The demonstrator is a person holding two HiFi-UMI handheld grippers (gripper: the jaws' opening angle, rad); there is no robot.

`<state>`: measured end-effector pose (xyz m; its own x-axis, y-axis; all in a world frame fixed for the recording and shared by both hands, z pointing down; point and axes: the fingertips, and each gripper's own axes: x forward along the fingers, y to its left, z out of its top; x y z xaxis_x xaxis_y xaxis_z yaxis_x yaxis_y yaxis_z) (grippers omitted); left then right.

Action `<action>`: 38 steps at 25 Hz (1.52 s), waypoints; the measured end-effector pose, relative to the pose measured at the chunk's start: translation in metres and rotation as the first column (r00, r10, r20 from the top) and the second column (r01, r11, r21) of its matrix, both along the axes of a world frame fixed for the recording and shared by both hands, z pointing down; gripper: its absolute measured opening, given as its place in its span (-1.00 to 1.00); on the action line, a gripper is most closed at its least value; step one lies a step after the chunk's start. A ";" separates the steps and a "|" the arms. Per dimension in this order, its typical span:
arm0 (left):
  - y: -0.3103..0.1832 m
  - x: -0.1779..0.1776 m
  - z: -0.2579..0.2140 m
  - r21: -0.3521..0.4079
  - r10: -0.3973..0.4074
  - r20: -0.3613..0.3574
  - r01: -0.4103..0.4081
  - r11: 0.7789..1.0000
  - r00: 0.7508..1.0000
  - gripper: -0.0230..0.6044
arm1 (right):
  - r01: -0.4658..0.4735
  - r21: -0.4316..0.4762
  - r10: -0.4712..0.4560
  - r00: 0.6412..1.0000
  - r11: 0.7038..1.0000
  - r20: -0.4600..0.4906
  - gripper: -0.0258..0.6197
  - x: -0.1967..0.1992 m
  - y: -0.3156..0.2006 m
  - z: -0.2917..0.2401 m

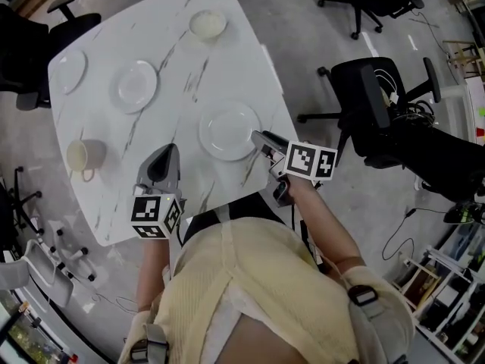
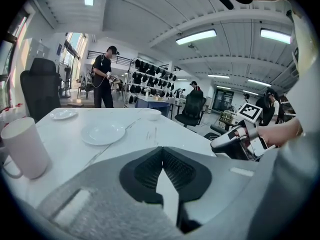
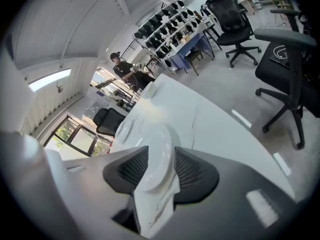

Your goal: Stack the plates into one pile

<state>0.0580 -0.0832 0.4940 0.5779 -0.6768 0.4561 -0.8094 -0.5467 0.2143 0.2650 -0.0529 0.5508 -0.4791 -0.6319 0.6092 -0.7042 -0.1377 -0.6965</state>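
Three white plates lie apart on the marble table (image 1: 227,59), unstacked. The nearest plate (image 1: 227,131) sits at the frame's centre, a second plate (image 1: 136,86) is up and left of it, and a third plate (image 1: 68,70) lies near the table's upper-left corner. The right gripper (image 1: 256,135) is at the nearest plate's right rim, and here's the detail: its jaws stand apart, with that rim showing in the gap and neither pad clamped on it. The left gripper (image 1: 170,150), lower left of that plate, hangs over bare tabletop with its jaws pressed together on nothing. A bowl (image 1: 207,23) sits at the top edge and a mug (image 1: 82,156) at the left edge. A black office chair (image 1: 383,101) stands to the right.
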 end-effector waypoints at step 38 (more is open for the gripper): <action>-0.004 -0.022 0.001 0.007 -0.117 -0.019 0.117 0.993 0.993 -0.91 | 0.072 -0.020 -0.074 0.980 0.997 -0.186 -0.75 -0.005 -0.017 0.013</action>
